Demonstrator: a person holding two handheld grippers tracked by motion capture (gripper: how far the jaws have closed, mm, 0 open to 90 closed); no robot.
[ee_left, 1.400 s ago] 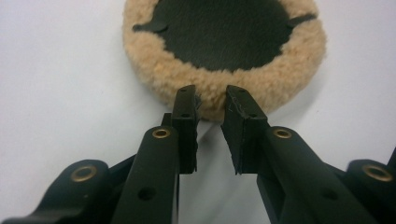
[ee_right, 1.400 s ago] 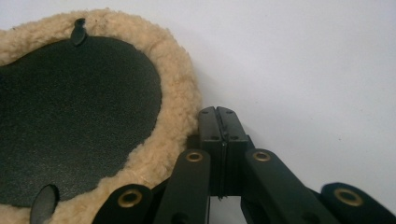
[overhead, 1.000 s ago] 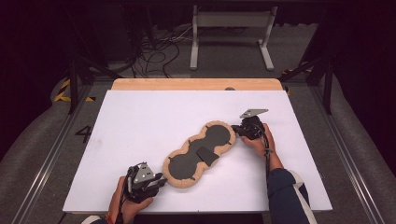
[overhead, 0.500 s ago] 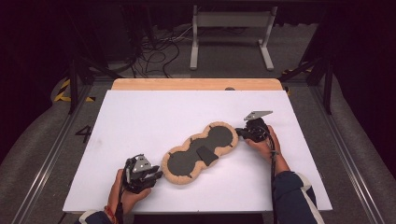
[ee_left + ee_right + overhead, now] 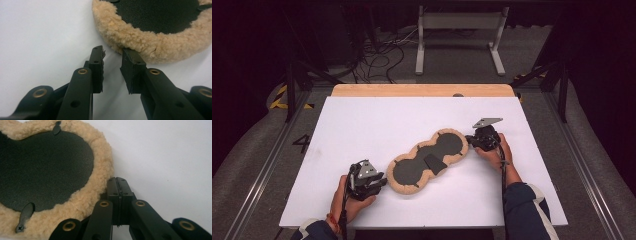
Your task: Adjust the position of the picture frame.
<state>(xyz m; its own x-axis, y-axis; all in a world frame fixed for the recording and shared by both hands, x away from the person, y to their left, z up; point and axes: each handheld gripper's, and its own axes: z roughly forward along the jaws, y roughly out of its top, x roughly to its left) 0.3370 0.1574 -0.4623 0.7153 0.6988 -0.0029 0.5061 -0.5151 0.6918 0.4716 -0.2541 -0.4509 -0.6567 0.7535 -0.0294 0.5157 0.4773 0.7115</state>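
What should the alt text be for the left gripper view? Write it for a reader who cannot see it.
The left gripper points its two black jaws, parted with a gap between them, at the tan fleece rim of a dark-centred pad lying on a white table. One jaw tip reaches the fleece; nothing is gripped.

The fleece pad runs off the left gripper view's top and right edges; beside it, the right gripper hides some fleece.

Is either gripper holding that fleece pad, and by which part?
Neither. The right gripper is shut beside the fleece-edged pad; the left gripper is open at its rim.
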